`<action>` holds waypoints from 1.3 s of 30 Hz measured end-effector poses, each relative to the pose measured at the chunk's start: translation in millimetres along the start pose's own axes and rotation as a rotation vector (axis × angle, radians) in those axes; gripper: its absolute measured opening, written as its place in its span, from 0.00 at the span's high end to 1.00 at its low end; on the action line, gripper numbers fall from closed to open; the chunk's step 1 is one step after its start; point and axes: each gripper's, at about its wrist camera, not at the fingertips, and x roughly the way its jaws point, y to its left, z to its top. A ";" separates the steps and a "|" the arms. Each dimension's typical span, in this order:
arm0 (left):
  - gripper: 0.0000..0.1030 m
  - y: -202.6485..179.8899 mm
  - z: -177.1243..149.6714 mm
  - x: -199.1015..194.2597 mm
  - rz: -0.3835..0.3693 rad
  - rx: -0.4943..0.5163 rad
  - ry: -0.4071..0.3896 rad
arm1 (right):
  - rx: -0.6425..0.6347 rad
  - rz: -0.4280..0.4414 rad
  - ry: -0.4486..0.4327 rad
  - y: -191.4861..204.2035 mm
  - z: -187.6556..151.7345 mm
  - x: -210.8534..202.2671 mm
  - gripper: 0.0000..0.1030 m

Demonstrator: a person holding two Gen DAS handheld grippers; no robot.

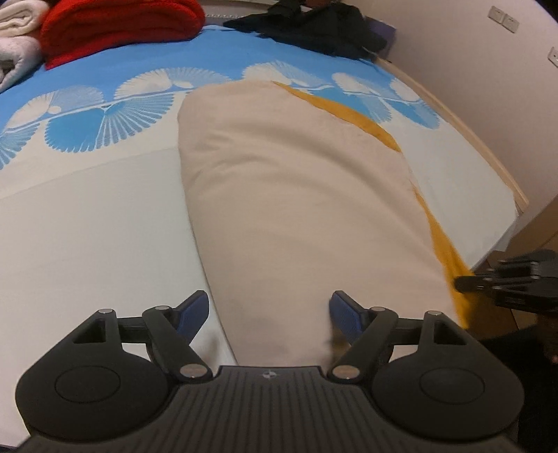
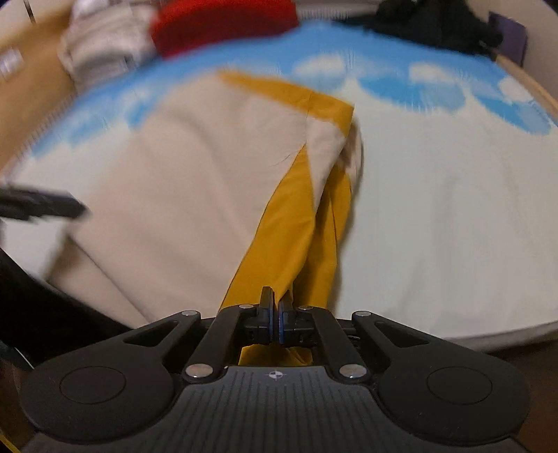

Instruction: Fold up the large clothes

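Note:
A large beige cloth with a mustard-yellow side (image 1: 296, 195) lies lengthwise on the bed, folded into a long strip. My left gripper (image 1: 270, 312) is open, its blue fingers either side of the cloth's near end, holding nothing. My right gripper (image 2: 275, 313) is shut on the yellow edge of the cloth (image 2: 293, 223) and lifts it at the near right corner. The right gripper also shows in the left wrist view (image 1: 464, 284) at the yellow corner. The left gripper (image 2: 42, 205) shows blurred at the left of the right wrist view.
The bed has a blue-and-white patterned sheet (image 1: 87, 216). A red blanket (image 1: 118, 28) and white folded towels (image 1: 17, 38) lie at the far left. A black garment (image 1: 314, 28) lies at the far end. A wall (image 1: 488, 87) runs along the right.

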 end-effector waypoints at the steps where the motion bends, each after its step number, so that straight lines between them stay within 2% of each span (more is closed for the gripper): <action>1: 0.21 1.6 -0.6 -2.5 -0.013 -0.002 -0.005 | -0.015 -0.011 0.025 3.1 -0.2 8.3 0.99; 3: 0.21 7.0 -4.1 -4.6 -0.058 -0.008 0.005 | -0.017 -0.025 0.038 7.7 2.3 15.3 0.99; 5: 0.21 9.2 -15.2 18.6 -0.034 0.029 0.133 | 0.005 -0.040 0.046 7.7 6.2 19.3 0.98; 7: 0.21 2.0 -25.3 34.7 0.015 0.102 0.204 | 0.003 -0.061 0.056 8.1 8.4 22.8 0.98; 9: 0.20 -4.0 -28.6 37.4 0.018 0.158 0.217 | -0.010 -0.067 0.068 10.2 6.0 26.9 0.98; 13: 0.20 -3.5 -29.5 35.6 0.015 0.152 0.241 | -0.035 -0.093 0.060 13.1 8.7 27.8 0.98; 17: 0.20 2.1 -26.5 38.0 0.015 0.130 0.257 | -0.093 -0.116 -0.026 21.6 11.9 4.9 0.96; 20: 0.19 1.1 -27.3 39.9 0.016 0.137 0.265 | -0.048 -0.120 -0.163 14.4 24.5 -23.2 0.90; 22: 0.19 1.5 -27.7 40.5 0.013 0.139 0.267 | 0.047 -0.076 -0.284 4.3 38.1 -41.4 0.82; 24: 0.19 0.5 -26.6 39.1 0.003 0.140 0.255 | 0.131 -0.023 -0.377 -5.8 51.7 -50.4 0.52; 26: 0.19 0.3 -22.8 35.3 -0.020 0.122 0.234 | 0.194 -0.004 -0.411 -11.8 65.3 -45.5 0.41; 29: 0.19 16.4 -12.8 20.7 -0.076 -0.007 0.149 | 0.330 0.054 -0.350 -24.6 80.2 -13.5 0.41; 31: 0.19 34.7 -6.5 11.5 -0.083 -0.124 0.088 | 0.420 0.032 -0.315 -30.0 91.6 7.7 0.41; 33: 0.20 50.5 -3.1 5.6 -0.061 -0.215 0.045 | 0.473 0.004 -0.317 -33.6 101.7 21.3 0.41; 38: 0.21 59.5 0.2 3.4 -0.045 -0.274 0.028 | 0.561 -0.030 -0.227 -45.4 121.2 60.5 0.42; 39: 0.21 58.8 0.8 4.2 -0.039 -0.271 0.031 | 0.570 -0.030 -0.210 -47.3 122.5 66.5 0.47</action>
